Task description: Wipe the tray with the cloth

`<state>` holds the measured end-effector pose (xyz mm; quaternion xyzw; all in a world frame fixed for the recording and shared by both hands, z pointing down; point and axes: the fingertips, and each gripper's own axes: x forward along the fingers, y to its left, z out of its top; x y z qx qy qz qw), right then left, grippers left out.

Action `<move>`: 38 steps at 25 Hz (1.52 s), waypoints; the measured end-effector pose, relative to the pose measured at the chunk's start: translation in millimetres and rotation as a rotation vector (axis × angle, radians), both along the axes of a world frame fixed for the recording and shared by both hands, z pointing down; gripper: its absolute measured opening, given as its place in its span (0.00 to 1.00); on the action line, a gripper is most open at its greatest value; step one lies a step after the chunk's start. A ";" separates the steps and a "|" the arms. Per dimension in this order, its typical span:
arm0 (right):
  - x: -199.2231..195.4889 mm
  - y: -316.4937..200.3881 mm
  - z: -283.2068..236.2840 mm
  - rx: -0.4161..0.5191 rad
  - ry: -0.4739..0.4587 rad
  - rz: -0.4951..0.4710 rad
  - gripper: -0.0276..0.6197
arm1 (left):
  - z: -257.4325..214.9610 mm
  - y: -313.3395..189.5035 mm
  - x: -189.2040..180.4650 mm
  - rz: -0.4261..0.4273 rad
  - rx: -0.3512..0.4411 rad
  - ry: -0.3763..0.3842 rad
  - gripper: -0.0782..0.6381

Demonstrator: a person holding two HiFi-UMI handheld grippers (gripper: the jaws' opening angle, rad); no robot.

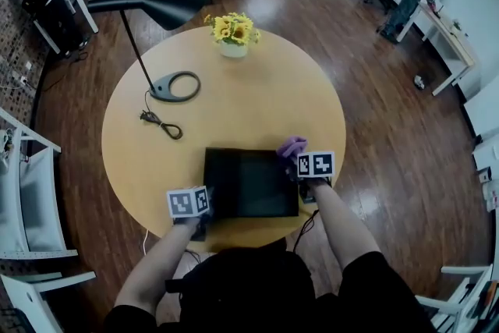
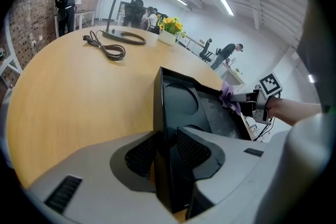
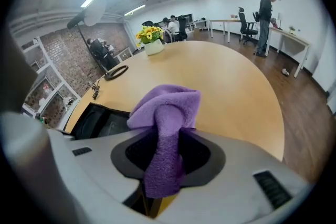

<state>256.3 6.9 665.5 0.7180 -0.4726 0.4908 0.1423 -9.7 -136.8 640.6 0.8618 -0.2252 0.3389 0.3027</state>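
Observation:
A black rectangular tray [image 1: 249,182] lies near the front edge of the round wooden table [image 1: 257,101]. My left gripper [image 1: 205,207] sits at the tray's left front corner. In the left gripper view the tray's thin wall [image 2: 160,113] stands between the two pads of that gripper [image 2: 167,152], and they close on it. My right gripper [image 1: 296,158] is at the tray's far right corner, shut on a bunched purple cloth [image 1: 292,145]. In the right gripper view the cloth [image 3: 167,113] bulges up out of the right gripper [image 3: 165,157], with the tray [image 3: 102,120] to its left.
A black desk lamp [image 1: 156,8] with a ring base [image 1: 176,86] and a coiled cord [image 1: 161,123] stands at the table's back left. A white pot of yellow flowers [image 1: 232,32] is at the back. White chairs [image 1: 31,199] stand to the left. People work at far desks.

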 end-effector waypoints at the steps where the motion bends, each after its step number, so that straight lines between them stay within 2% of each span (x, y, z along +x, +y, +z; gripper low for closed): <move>1: 0.9 -3.6 -0.9 0.005 0.001 -0.010 0.24 | -1.1 0.1 0.2 0.003 -0.001 0.000 0.28; 7: 8.7 -34.6 -4.0 -0.061 0.026 -0.101 0.24 | -0.9 3.5 -3.7 -0.010 -0.024 -0.005 0.28; 11: 6.9 -44.9 -5.2 -0.102 0.032 -0.129 0.24 | 0.6 -4.5 -11.6 -0.127 -0.040 0.028 0.28; 13: -0.2 -36.8 -5.8 -0.096 0.018 -0.133 0.24 | -0.3 -4.3 -15.2 -0.169 -0.014 0.040 0.29; 17: -20.1 -11.2 -3.3 -0.060 -0.027 -0.096 0.24 | -1.2 -5.9 -16.8 -0.199 0.038 0.044 0.28; 20: -33.6 6.2 -0.2 -0.051 -0.043 -0.065 0.24 | -0.2 -8.5 -16.9 -0.200 0.041 0.046 0.28; 26: -56.0 40.5 2.1 -0.074 -0.034 -0.071 0.24 | 0.5 -8.4 -13.9 -0.170 0.040 0.048 0.28; 38: -89.2 91.3 2.1 -0.061 -0.039 -0.073 0.24 | -1.6 -1.4 -7.6 -0.129 0.051 0.044 0.28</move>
